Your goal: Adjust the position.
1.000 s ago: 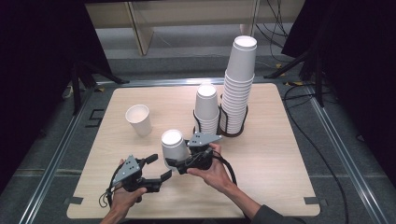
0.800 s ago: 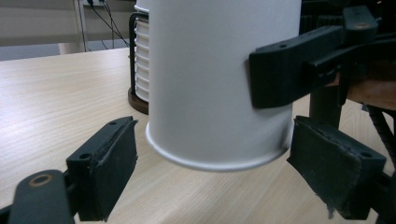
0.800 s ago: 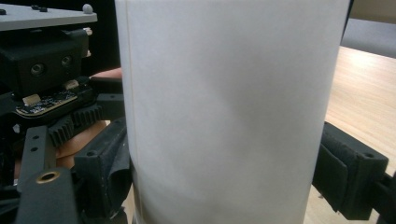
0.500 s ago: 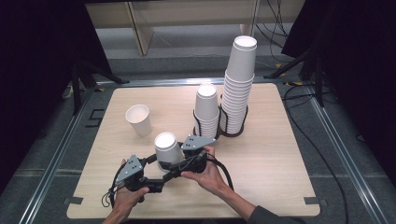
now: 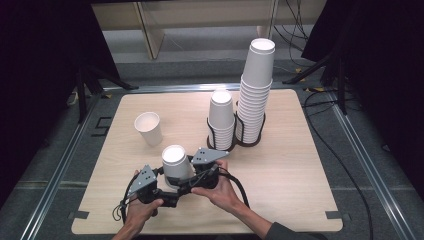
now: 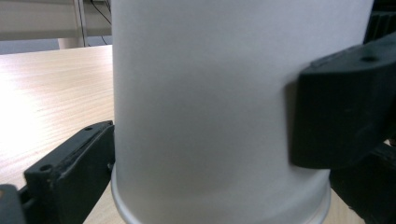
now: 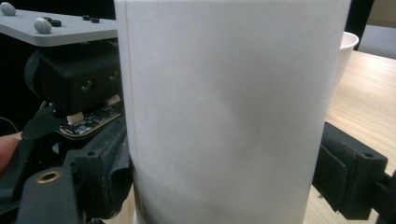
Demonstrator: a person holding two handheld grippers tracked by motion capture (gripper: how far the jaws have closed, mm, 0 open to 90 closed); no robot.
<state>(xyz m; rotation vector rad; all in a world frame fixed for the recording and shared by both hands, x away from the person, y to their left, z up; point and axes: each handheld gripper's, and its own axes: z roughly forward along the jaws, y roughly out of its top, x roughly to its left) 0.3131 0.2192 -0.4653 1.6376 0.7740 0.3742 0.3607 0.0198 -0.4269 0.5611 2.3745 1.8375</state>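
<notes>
An upside-down white paper cup (image 5: 176, 162) is near the table's front edge, between my two grippers. My right gripper (image 5: 187, 180) comes in from the right and is shut on the cup's lower wall. In the right gripper view its fingers (image 7: 348, 179) press both sides of the cup (image 7: 233, 107). My left gripper (image 5: 170, 192) comes in from the left. Its jaws have just been opening and now stand wide around the cup (image 6: 205, 102). One finger (image 6: 70, 172) lies beside the cup's rim. I cannot tell whether the rim rests on the table.
An upright white cup (image 5: 148, 127) stands to the left on the wooden table (image 5: 300, 165). Behind the grippers, a short cup stack (image 5: 221, 120) and a tall one (image 5: 256, 90) sit in black wire holders. The table's front edge is just behind the hands.
The right gripper has carried the cup a little to the left and toward the front edge. The left gripper has come up to the cup and its jaws have opened around it.
</notes>
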